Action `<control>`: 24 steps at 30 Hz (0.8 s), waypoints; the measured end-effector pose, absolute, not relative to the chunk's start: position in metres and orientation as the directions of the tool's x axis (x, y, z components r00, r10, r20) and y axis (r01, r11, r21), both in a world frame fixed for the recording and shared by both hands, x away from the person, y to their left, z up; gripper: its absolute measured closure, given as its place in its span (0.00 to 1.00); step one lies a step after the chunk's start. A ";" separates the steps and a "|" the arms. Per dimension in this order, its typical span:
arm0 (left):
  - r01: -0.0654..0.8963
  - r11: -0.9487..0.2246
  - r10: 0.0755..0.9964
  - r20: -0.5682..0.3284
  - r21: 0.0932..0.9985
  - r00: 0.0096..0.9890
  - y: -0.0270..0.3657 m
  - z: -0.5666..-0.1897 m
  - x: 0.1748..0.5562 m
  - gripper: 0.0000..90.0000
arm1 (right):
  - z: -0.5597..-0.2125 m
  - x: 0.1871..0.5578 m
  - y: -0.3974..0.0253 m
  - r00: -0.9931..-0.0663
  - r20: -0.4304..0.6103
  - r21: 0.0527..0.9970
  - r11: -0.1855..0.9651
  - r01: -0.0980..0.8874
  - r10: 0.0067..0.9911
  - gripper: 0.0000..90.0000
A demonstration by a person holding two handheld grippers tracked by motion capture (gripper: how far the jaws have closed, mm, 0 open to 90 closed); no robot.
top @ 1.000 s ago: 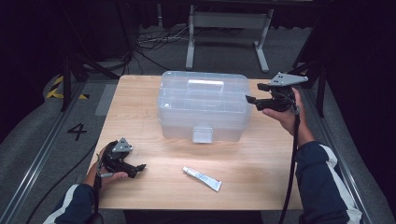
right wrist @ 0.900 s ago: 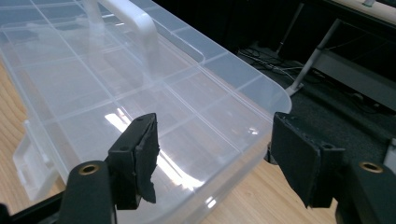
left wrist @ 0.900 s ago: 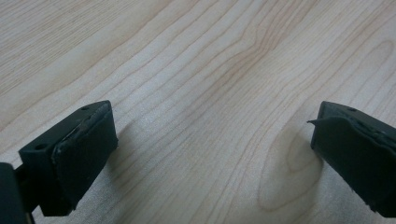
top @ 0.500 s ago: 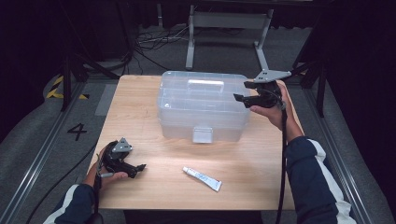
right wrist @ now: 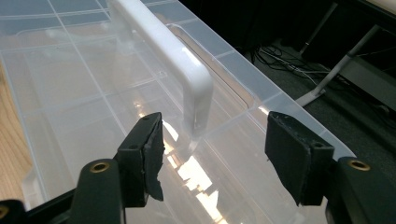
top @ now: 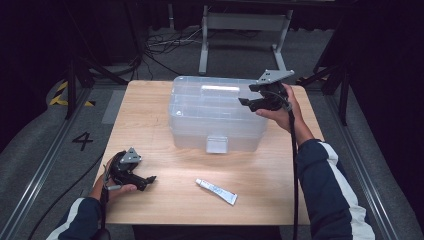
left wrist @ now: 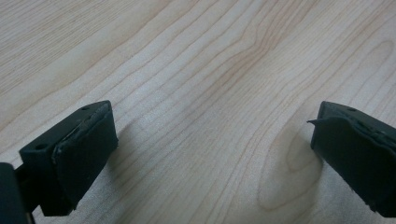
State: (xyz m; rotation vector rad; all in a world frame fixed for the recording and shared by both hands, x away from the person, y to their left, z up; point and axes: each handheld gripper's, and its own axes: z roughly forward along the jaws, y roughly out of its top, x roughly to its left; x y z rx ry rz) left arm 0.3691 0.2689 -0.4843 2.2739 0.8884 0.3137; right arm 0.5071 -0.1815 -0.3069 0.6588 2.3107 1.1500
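Clear plastic box (top: 215, 117) lies under the open right claw (top: 243, 102).

Storage box (top: 216, 112) at table (top: 280, 195) centre-rear; tube (top: 216, 191) at 6 o'clock; left gripper (top: 148, 179) 8 o'clock, right gripper (top: 244, 102) 2 o'clock over lid.

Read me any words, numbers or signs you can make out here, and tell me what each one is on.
"4": a dark numeral on the grey floor left of the table.
Bluish print on the small white tube near the table's front edge: too small and blurred to read.
The clear plastic box: no readable label.
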 end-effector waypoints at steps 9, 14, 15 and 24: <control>0.512 -0.547 0.673 -0.016 0.663 0.740 0.269 -0.484 0.369 0.01 | -0.307 0.513 -0.167 -0.778 -0.220 0.796 0.569 0.206 0.589 0.50; 0.513 -0.546 0.673 -0.018 0.663 0.740 0.269 -0.484 0.369 0.01 | -0.308 0.516 -0.160 -0.774 -0.223 0.790 0.575 0.213 0.592 0.53; 0.513 -0.545 0.673 -0.018 0.663 0.739 0.269 -0.484 0.369 0.01 | -0.308 0.517 -0.156 -0.776 -0.226 0.785 0.582 0.212 0.588 0.55; 0.512 -0.547 0.673 -0.016 0.663 0.740 0.269 -0.484 0.369 0.01 | -0.306 0.521 -0.149 -0.780 -0.230 0.778 0.592 0.211 0.581 0.66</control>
